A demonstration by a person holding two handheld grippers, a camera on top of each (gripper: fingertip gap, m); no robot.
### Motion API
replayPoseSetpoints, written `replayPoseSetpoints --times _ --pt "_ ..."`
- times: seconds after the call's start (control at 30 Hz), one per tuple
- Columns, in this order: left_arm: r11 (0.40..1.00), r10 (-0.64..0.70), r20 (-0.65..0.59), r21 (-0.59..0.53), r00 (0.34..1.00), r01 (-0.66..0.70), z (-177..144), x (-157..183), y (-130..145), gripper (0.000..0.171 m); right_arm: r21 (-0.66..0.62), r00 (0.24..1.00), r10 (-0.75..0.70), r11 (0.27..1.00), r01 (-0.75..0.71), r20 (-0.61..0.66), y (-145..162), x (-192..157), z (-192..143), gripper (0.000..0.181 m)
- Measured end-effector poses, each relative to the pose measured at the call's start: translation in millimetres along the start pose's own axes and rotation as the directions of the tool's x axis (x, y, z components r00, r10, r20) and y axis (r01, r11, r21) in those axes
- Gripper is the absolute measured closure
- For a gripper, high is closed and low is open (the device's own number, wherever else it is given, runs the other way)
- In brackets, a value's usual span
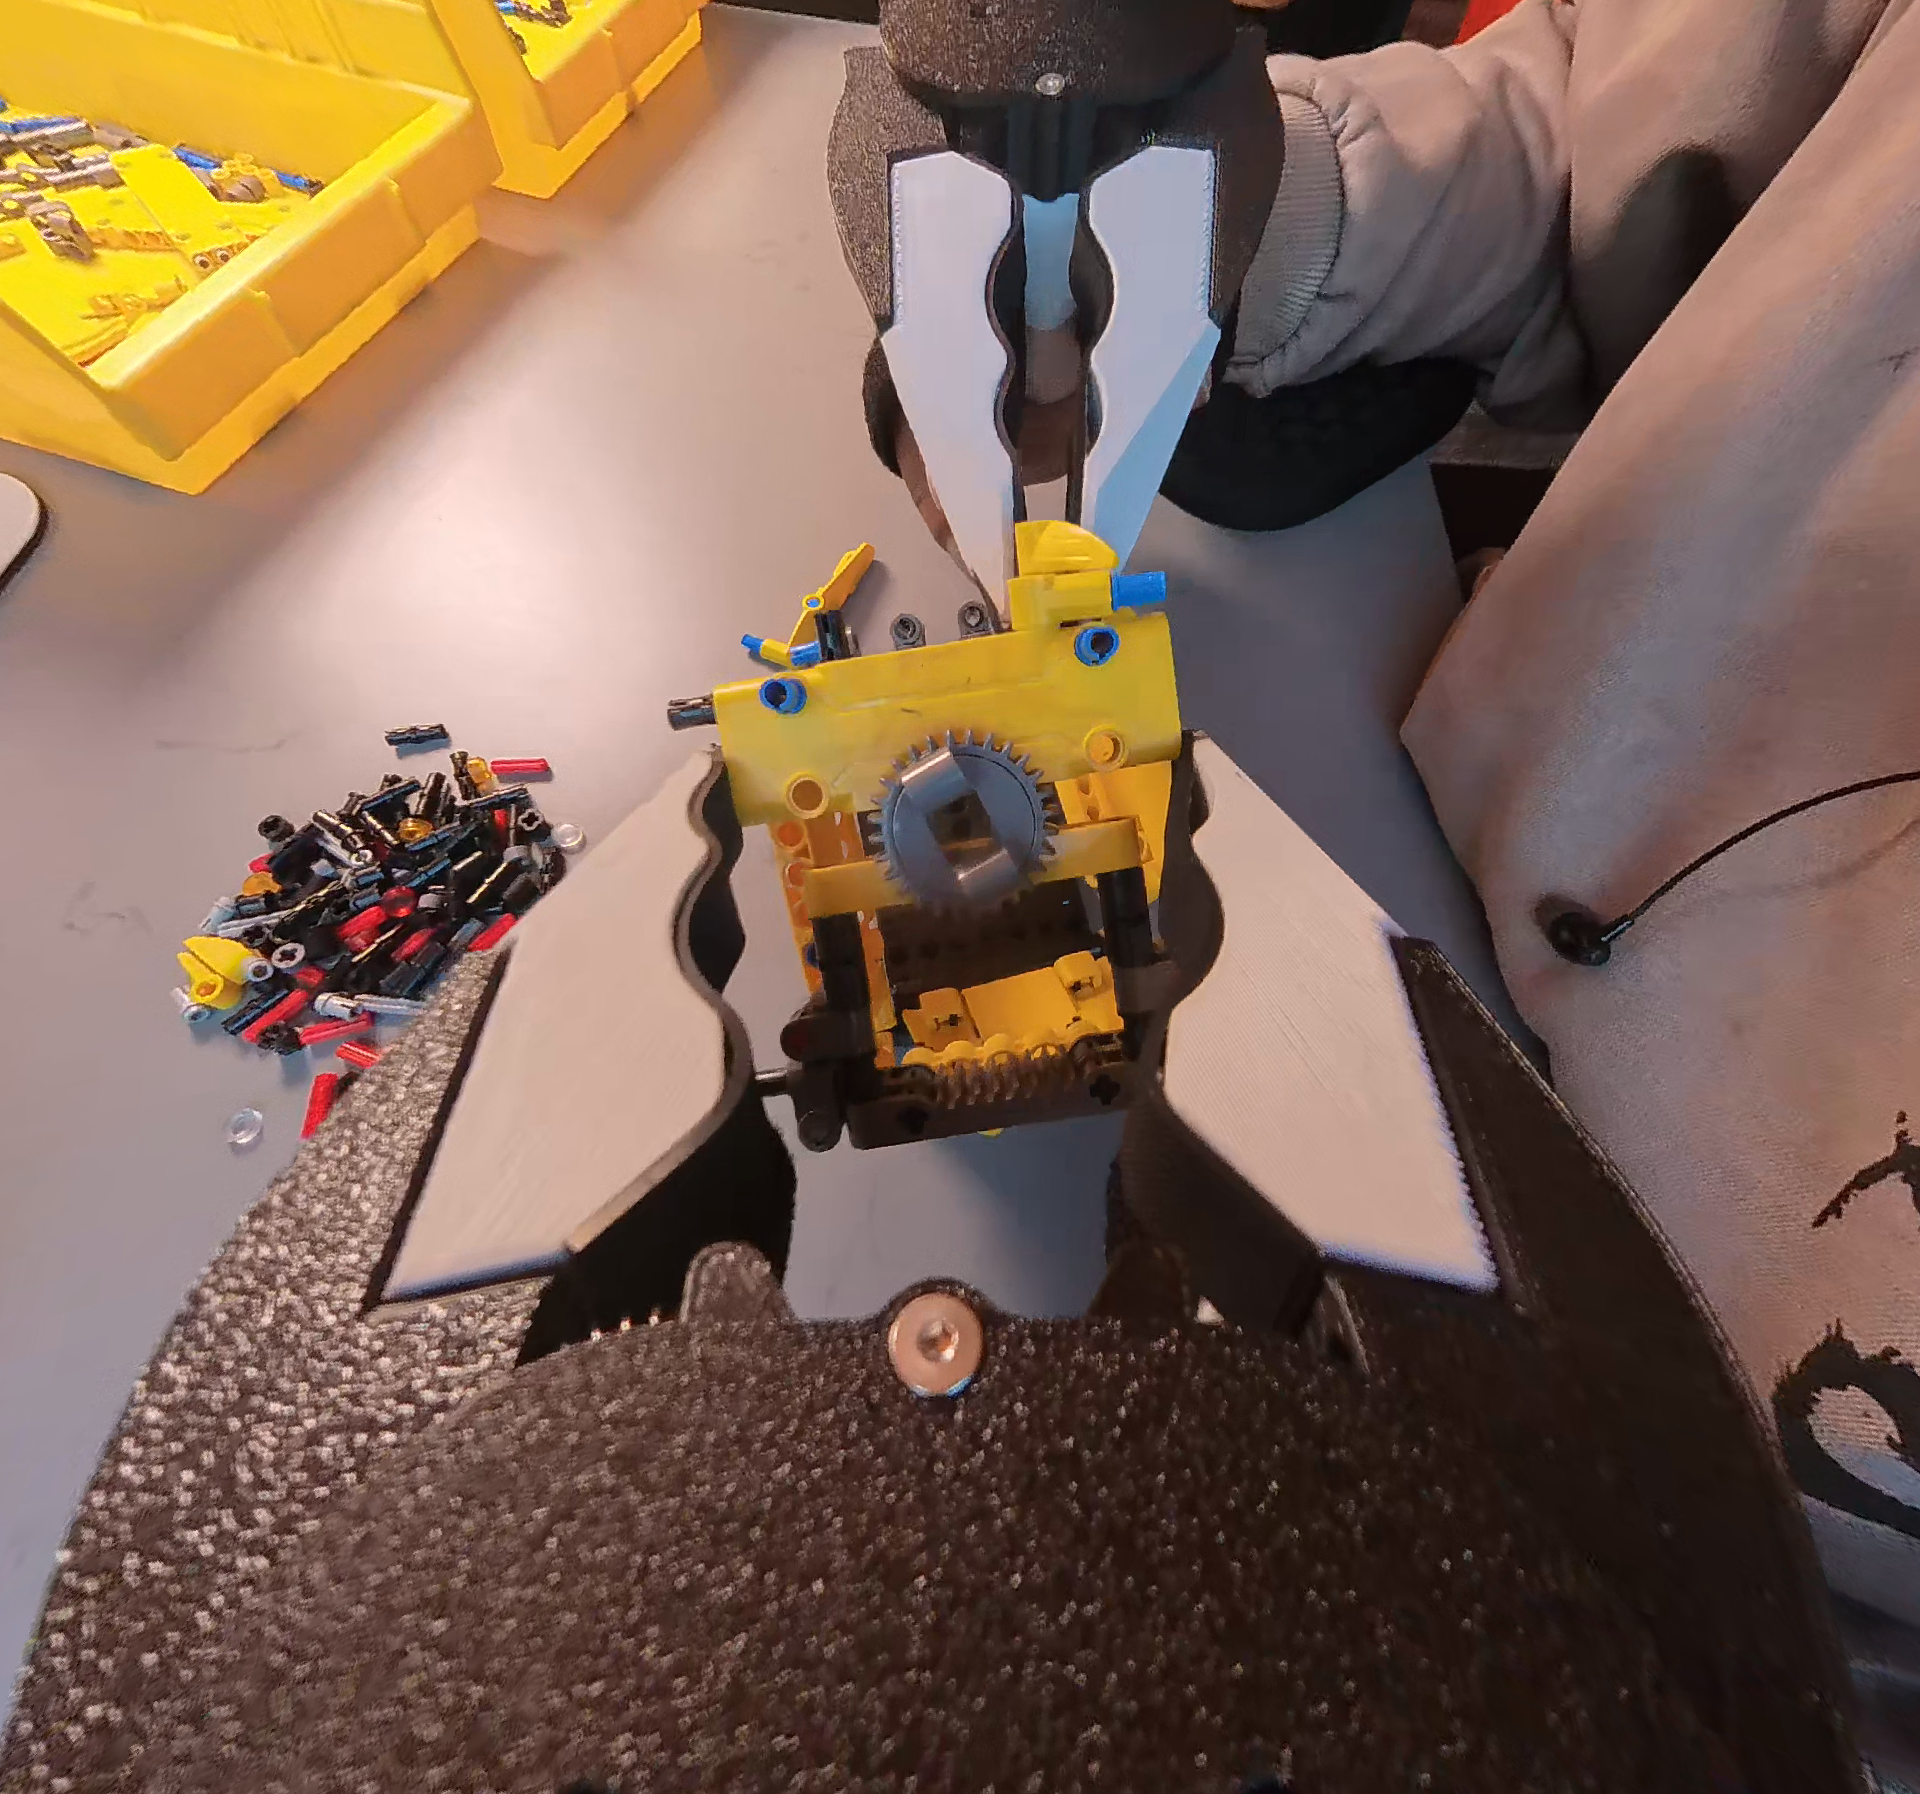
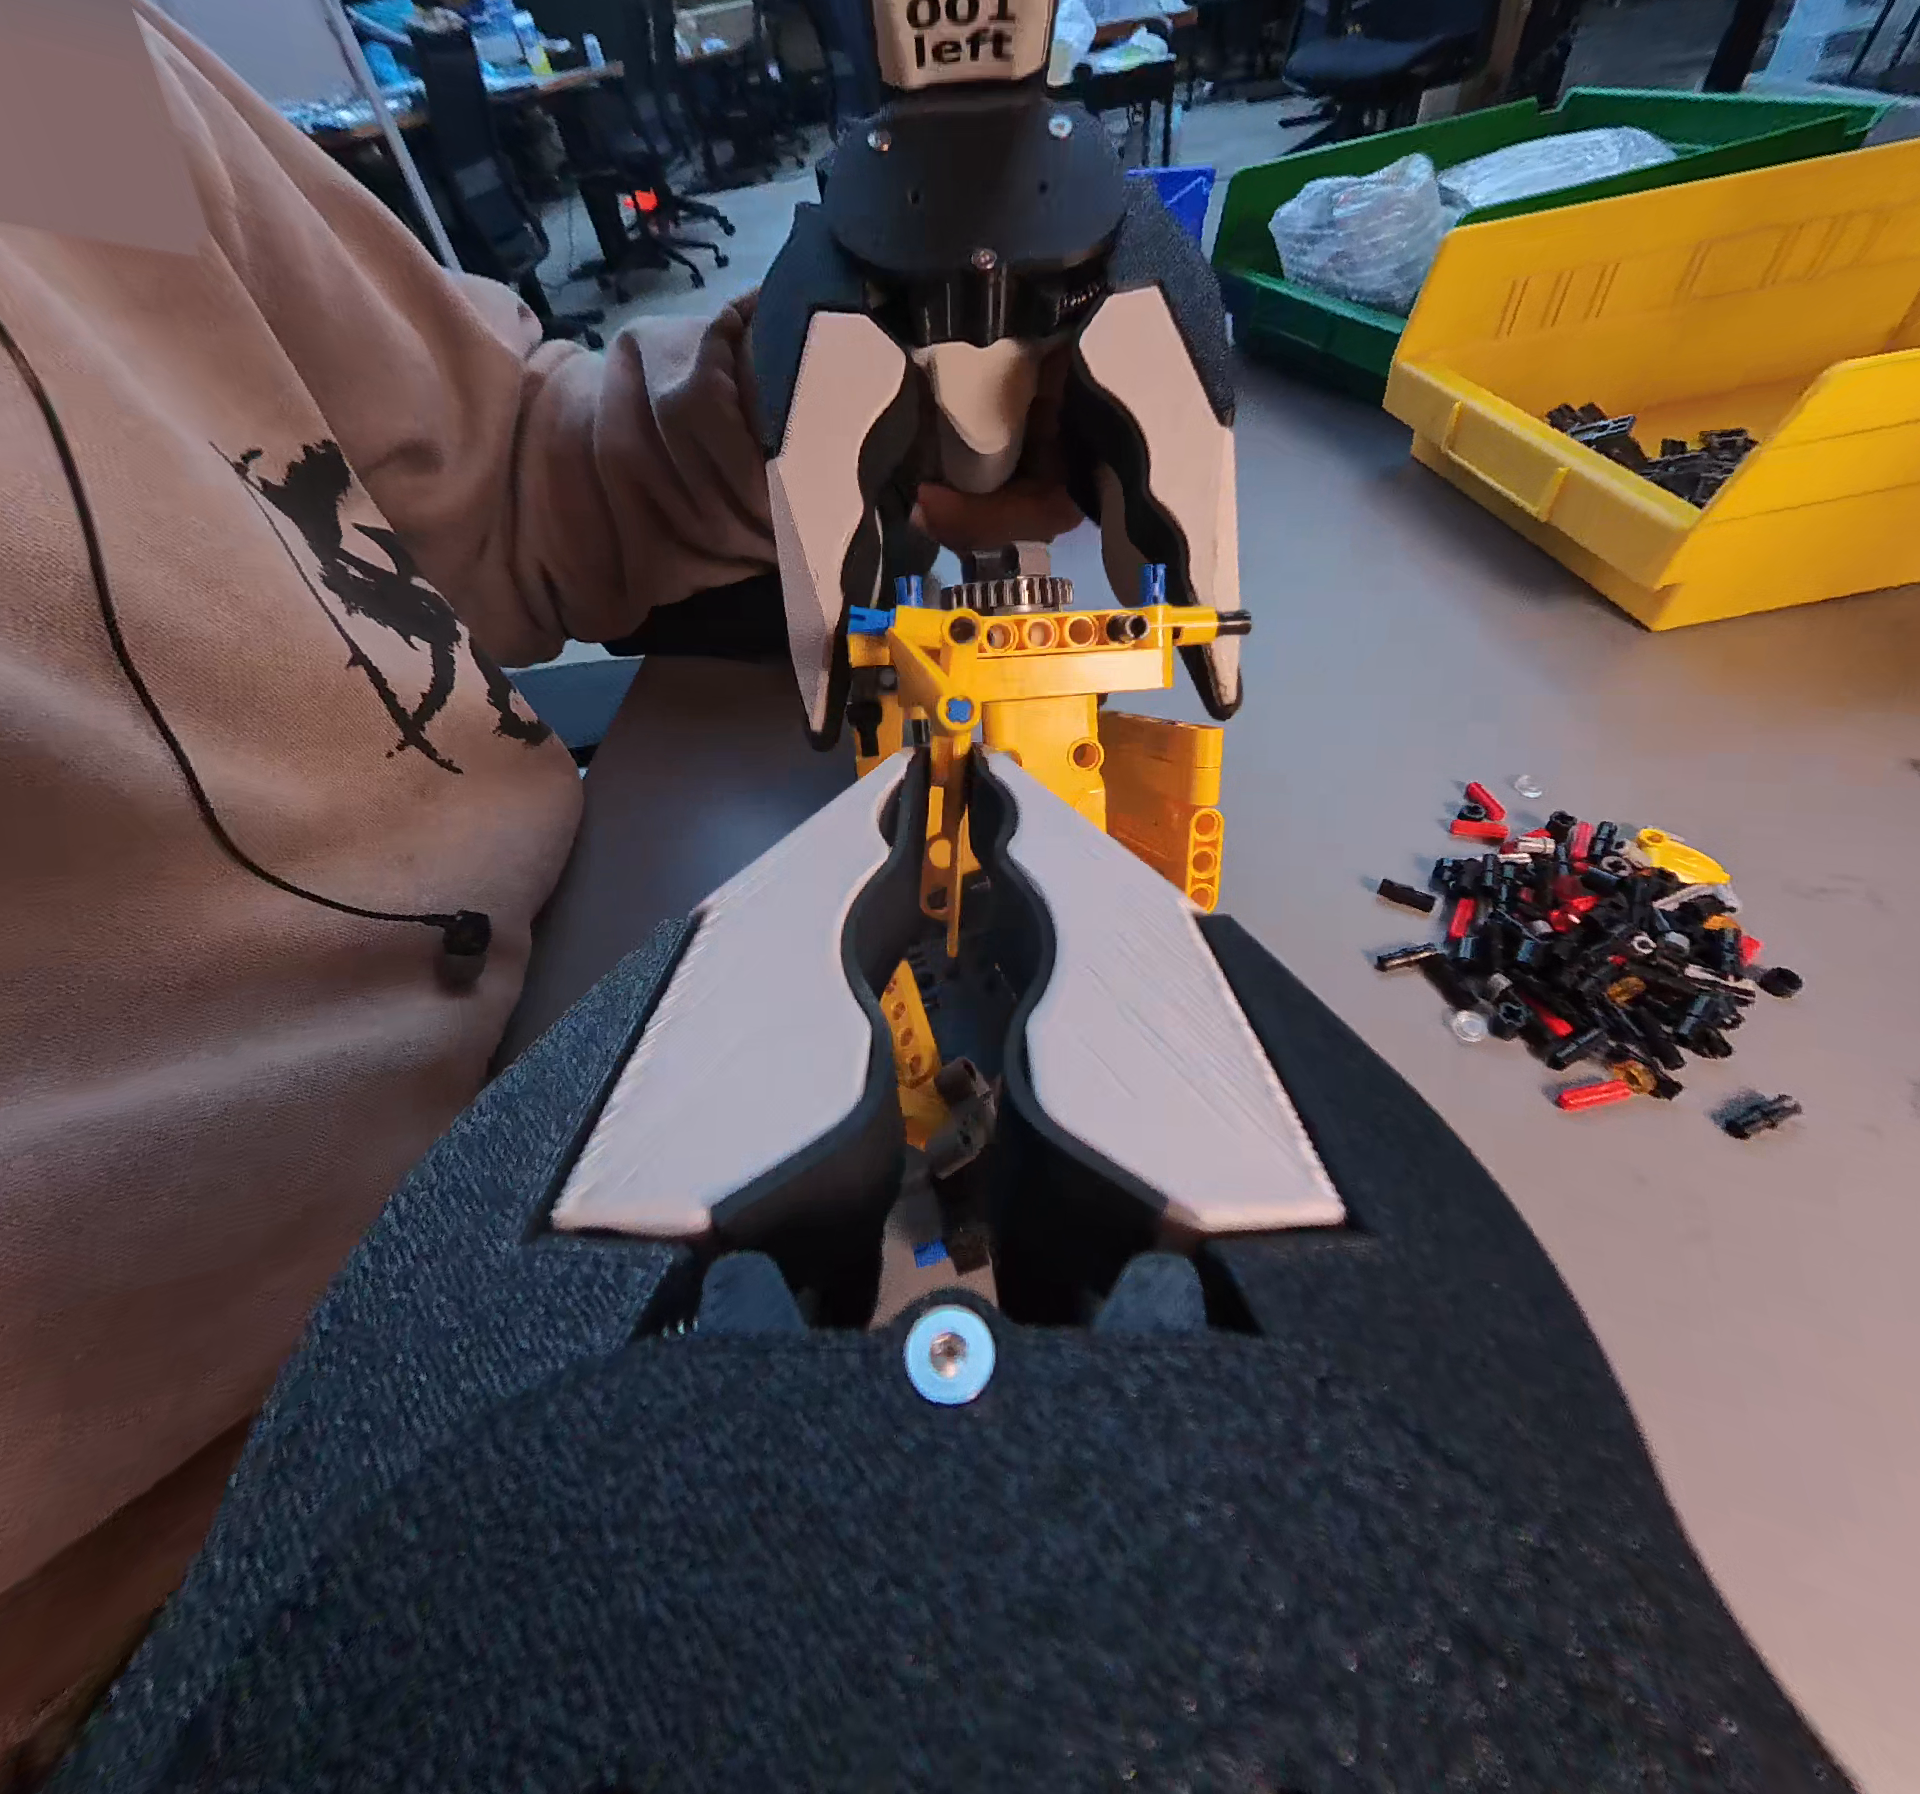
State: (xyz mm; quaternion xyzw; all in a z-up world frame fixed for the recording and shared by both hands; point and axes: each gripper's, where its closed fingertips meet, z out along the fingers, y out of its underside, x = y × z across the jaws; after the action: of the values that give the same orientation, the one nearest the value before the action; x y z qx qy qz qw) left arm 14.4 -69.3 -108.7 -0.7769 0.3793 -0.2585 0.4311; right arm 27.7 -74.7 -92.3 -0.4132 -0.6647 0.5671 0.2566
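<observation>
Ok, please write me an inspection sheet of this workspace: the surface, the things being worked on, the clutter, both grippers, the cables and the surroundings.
Surface: grey table, smooth.
Things worked on: yellow brick model with a grey gear on its upper face.
Clutter: pile of small black and red pins on the table beside the model; a few loose pieces behind the model.
Grippers: left gripper shut on the model's sides; right gripper closed on a thin yellow beam of the model.
Cables: nothing seen; only a black drawstring on the person's sweatshirt.
Surroundings: yellow bins with parts, a green bin with plastic bags, office chairs and desks behind.
</observation>
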Motion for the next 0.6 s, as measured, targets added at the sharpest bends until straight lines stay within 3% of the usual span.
replayPoseSetpoints --times 0.1,0.6 --pt "1.0 0.003 0.018 0.004 1.0 -0.003 -1 -3 1 0.097 0.03 1.0 -0.004 1.0 0.004 0.006 -2 3 -6 0.176" --pt "0.998 -0.041 -0.016 0.055 0.999 0.042 2 -1 -1 0.1 0.195 0.999 0.032 0.98 -0.04 0.042 -13 1 -14 0.177"
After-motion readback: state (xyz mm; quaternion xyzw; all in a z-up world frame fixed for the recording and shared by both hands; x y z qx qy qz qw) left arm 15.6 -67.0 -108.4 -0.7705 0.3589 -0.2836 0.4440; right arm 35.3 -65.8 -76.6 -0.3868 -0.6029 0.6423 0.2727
